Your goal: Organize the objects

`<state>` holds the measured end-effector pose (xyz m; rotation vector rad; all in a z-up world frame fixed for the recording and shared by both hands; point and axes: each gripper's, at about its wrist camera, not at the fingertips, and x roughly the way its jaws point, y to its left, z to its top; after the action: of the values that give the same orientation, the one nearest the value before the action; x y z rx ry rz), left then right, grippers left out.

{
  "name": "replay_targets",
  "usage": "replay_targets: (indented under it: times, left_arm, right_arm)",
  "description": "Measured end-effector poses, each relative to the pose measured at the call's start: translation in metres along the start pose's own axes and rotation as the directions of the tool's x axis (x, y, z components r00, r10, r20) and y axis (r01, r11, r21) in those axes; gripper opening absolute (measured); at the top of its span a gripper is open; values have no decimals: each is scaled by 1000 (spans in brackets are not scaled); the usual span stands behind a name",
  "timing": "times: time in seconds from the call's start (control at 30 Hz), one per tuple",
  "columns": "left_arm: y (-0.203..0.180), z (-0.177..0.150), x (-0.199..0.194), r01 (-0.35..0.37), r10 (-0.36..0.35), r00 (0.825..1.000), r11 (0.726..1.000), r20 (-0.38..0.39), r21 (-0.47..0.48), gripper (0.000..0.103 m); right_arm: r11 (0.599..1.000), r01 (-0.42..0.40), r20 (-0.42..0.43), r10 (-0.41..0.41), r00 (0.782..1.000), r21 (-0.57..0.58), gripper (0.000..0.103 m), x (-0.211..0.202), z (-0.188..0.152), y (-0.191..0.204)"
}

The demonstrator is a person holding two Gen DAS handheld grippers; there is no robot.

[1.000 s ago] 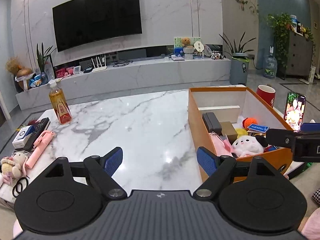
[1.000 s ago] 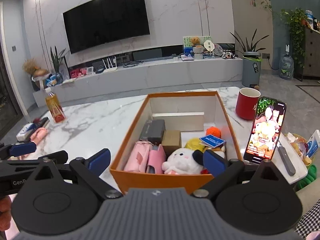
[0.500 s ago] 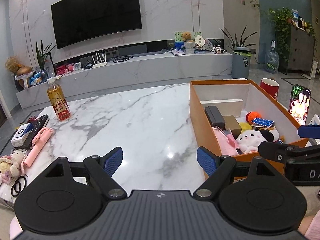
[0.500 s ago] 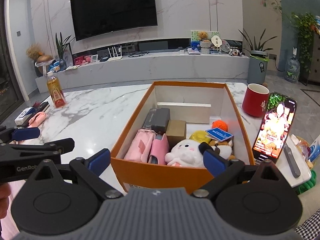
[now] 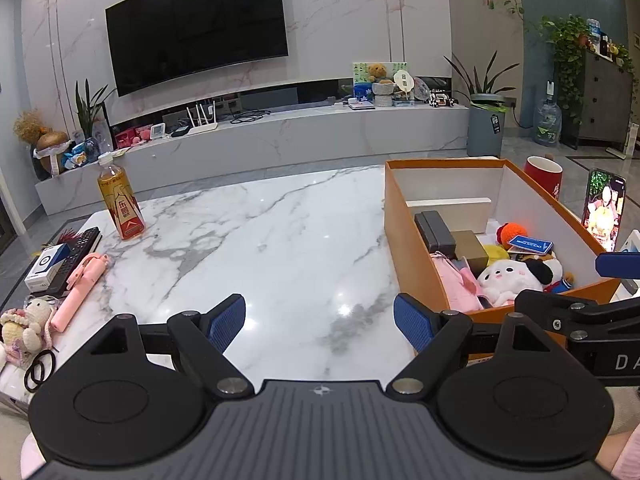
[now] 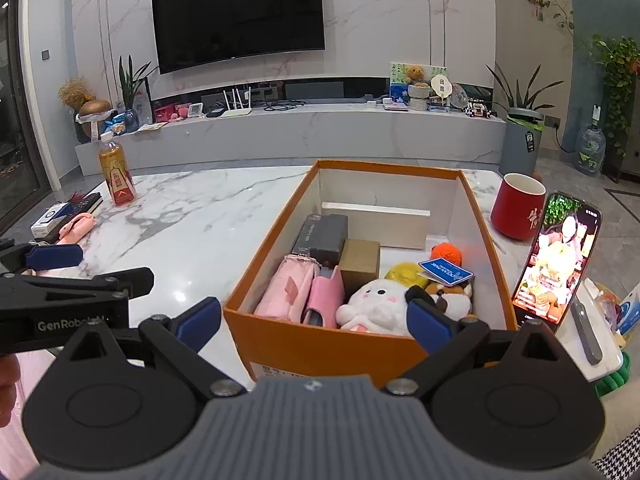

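Left wrist: orange box [image 5: 408,236], right of empty left gripper [image 5: 320,316]

The marble table [image 5: 280,240] is viewed from its near edge by both wrist cameras, facing the television wall. The orange box [image 6: 400,344] is shared, closest in the right view.

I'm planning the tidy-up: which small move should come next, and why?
Probably swing the left tool toward the pink selfie stick. Both tools are open and empty, the orange box already holds items, and loose things still lie at the table's left edge.
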<state>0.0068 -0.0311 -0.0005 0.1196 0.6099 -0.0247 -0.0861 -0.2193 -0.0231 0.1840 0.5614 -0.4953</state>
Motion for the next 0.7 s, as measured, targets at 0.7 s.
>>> replay_targets:
  times: [0.7]
  left_arm:
    - [6,-3,-6,-3,3,1000,1000,6,-12,96]
  right_arm:
    - [1000,1,14,-1,1000,-21,99,-7,2,8]
